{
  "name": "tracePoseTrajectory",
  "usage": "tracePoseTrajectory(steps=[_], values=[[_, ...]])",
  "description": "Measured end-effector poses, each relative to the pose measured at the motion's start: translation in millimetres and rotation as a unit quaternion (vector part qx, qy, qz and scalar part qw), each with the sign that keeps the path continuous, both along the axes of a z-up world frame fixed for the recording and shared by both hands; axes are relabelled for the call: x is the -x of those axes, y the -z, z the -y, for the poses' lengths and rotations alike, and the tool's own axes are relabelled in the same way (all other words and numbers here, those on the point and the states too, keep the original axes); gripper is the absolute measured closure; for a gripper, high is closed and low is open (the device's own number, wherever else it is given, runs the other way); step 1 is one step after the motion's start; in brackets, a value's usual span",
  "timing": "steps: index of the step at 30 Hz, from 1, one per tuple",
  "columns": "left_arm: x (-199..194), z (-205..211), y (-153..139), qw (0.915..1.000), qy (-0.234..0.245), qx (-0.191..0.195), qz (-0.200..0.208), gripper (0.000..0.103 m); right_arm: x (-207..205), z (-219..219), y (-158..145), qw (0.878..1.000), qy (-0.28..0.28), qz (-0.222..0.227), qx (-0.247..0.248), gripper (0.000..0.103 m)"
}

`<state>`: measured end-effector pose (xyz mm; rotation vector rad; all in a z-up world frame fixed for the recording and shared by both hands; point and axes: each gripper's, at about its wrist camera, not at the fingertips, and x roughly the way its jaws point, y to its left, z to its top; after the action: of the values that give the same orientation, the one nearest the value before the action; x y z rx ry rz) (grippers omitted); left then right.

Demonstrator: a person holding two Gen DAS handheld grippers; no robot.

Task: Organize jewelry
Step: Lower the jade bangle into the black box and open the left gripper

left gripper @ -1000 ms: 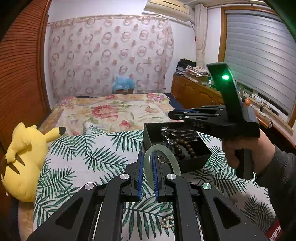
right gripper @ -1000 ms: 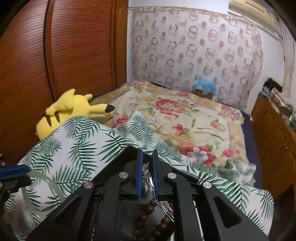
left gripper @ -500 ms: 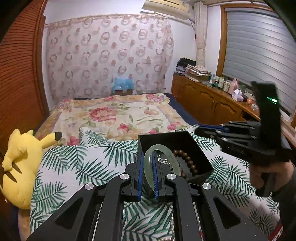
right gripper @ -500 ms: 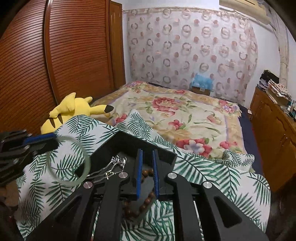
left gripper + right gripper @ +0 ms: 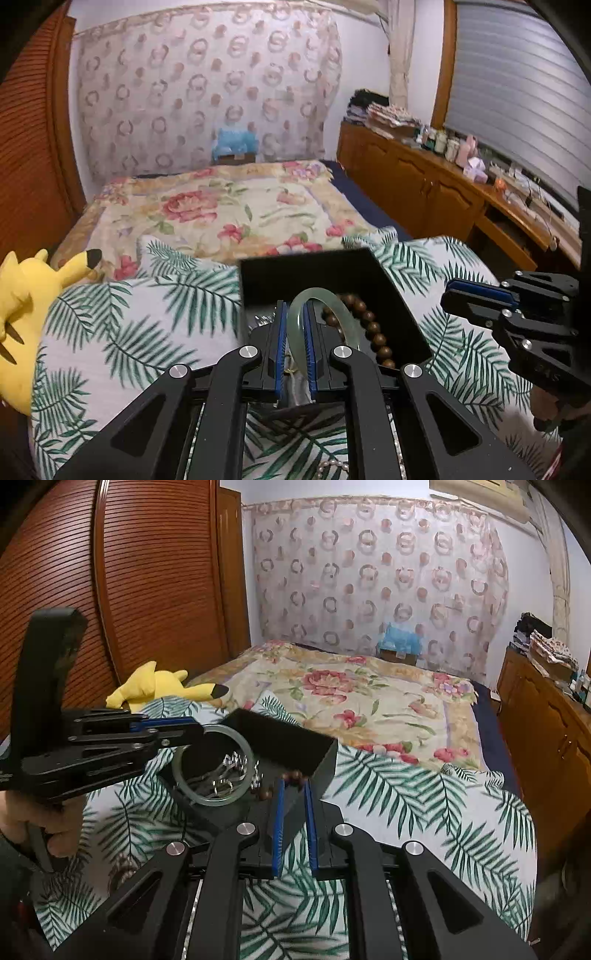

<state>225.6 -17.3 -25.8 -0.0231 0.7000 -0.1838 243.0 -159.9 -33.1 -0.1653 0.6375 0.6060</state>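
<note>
A pale green bangle (image 5: 334, 301) stands upright between the pads of my left gripper (image 5: 294, 308), which is shut on it. The bangle (image 5: 218, 799) hangs over the near part of an open black box (image 5: 295, 275). Inside the box lie a brown wooden bead bracelet (image 5: 373, 328) and silver pieces (image 5: 229, 770). My right gripper (image 5: 294, 786) is shut with nothing in it. In the left wrist view the right gripper (image 5: 448, 291) is to the right of the box, apart from it. The left gripper (image 5: 199, 731) reaches in from the left, over the box (image 5: 280, 738).
The box sits on a palm-leaf cloth (image 5: 147, 332) spread over a floral bed (image 5: 221, 214). A yellow plush toy (image 5: 22, 295) lies at the cloth's left edge. A pearl strand (image 5: 332, 468) shows under my left gripper. A wooden cabinet (image 5: 443, 192) runs along the right.
My left gripper carried the bangle forward until it came over the box. My right gripper drew back from above the box to its right side, and the silver piece now lies inside.
</note>
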Motion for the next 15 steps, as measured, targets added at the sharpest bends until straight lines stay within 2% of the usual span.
tracePoseTrajectory(steps=[4,9,13,15], values=[[-1,5,8,0.9998,0.011,0.000,-0.017,0.095,6,4,9,1.000,0.001,-0.006,-0.001,0.091],[7,5,7,0.9998,0.016,-0.005,-0.014,0.092,16,9,18,1.000,0.001,-0.011,-0.002,0.091],[21,3,0,0.9998,0.020,-0.008,-0.003,0.076,28,8,21,1.000,-0.007,-0.013,0.004,0.091],[31,1,-2,0.9997,0.021,-0.011,0.001,0.072,34,7,26,1.000,-0.013,-0.018,0.008,0.089]])
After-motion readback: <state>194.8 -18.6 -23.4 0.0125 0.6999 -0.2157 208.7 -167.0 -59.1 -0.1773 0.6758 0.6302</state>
